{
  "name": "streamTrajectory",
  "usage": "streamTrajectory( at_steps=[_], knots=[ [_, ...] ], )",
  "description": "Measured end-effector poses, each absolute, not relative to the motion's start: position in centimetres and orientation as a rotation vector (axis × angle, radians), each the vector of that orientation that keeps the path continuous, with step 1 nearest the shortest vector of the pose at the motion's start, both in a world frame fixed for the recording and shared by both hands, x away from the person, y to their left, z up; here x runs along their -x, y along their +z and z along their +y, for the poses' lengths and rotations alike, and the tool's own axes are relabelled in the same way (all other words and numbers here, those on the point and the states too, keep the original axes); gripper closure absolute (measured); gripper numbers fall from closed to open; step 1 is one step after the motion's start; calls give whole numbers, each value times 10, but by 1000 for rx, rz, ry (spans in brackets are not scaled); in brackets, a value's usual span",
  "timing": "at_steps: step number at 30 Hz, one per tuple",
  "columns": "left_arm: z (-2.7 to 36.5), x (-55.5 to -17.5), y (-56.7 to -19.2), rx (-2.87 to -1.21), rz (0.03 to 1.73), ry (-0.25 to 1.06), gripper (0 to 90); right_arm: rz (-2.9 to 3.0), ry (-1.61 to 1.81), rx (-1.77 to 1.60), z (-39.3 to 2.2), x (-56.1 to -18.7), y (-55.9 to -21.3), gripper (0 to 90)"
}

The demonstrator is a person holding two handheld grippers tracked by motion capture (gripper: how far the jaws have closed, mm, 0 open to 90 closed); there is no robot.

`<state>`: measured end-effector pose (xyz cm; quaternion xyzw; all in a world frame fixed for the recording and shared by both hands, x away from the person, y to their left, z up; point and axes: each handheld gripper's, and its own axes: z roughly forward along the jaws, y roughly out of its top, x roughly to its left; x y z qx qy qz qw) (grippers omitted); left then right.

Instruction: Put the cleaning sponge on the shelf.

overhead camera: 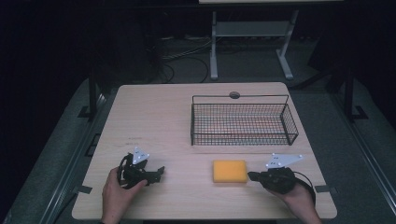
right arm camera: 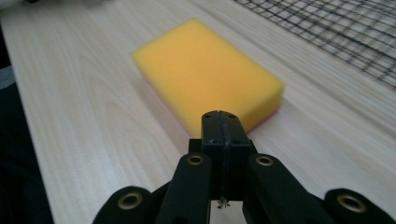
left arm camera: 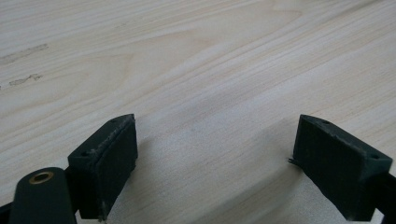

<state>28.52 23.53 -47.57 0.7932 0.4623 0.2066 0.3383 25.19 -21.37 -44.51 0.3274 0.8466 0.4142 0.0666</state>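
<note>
High view: a yellow sponge (overhead camera: pixel 229 171) lies flat on the wooden table (overhead camera: pixel 163 116), in front of a wire basket (overhead camera: pixel 243 122). The right gripper (overhead camera: pixel 252 176) sits just right of it, jaws pressed together on nothing; whether its tip touches the sponge is hard to tell. The left gripper (overhead camera: pixel 159 171) rests well to the left, jaws wide apart over bare wood.
</note>
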Motion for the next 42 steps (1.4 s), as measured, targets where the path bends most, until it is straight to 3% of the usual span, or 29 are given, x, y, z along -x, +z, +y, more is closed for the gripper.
streamTrajectory(
  at_steps=[14,42],
  knots=[
    [235,-285,-476,-2066,1204,538,130,2677,1251,-906,-194,-248,-454,894],
    [235,-285,-476,-2066,1204,538,130,2620,1176,-961,-198,-280,-456,895]
  ],
)
